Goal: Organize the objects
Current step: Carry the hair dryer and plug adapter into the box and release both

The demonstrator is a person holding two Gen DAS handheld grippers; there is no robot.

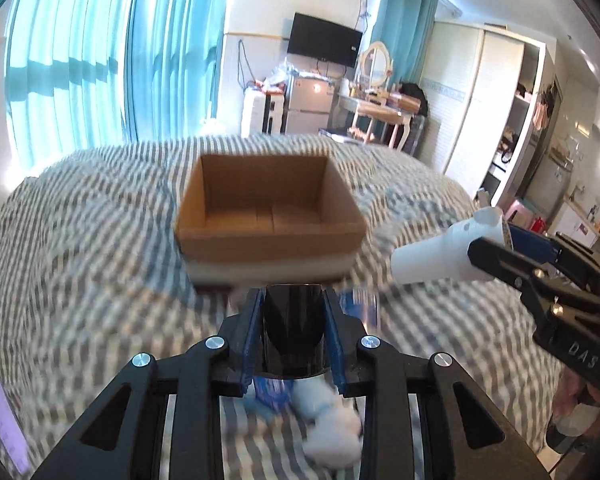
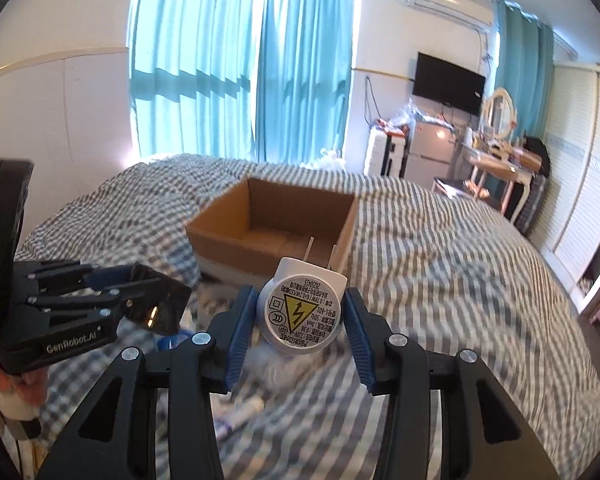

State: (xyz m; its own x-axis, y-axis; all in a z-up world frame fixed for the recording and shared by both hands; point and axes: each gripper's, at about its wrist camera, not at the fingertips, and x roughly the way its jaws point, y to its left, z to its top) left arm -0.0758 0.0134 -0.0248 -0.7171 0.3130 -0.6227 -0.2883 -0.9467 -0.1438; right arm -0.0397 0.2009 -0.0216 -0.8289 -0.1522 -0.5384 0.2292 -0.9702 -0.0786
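Note:
An open, empty cardboard box (image 1: 270,210) sits on the striped bed ahead of both grippers; it also shows in the right wrist view (image 2: 274,228). My left gripper (image 1: 294,320) is shut on a black glossy cup-like object (image 1: 294,332), held above the bed just short of the box. The same gripper (image 2: 140,292) and dark object (image 2: 158,302) show at the left of the right wrist view. My right gripper (image 2: 300,316) is shut on a white plug-in night light (image 2: 302,310) with two prongs and a yellow warning label. That night light also shows in the left wrist view (image 1: 440,252).
A grey-and-white striped bedcover (image 2: 440,280) fills the scene. Small loose items lie below the grippers: a white fluffy thing (image 1: 332,432), something blue (image 1: 272,396), a white tube (image 2: 240,412). A purple ruler (image 1: 4,428) lies at far left. Curtains, desk and wardrobe stand beyond.

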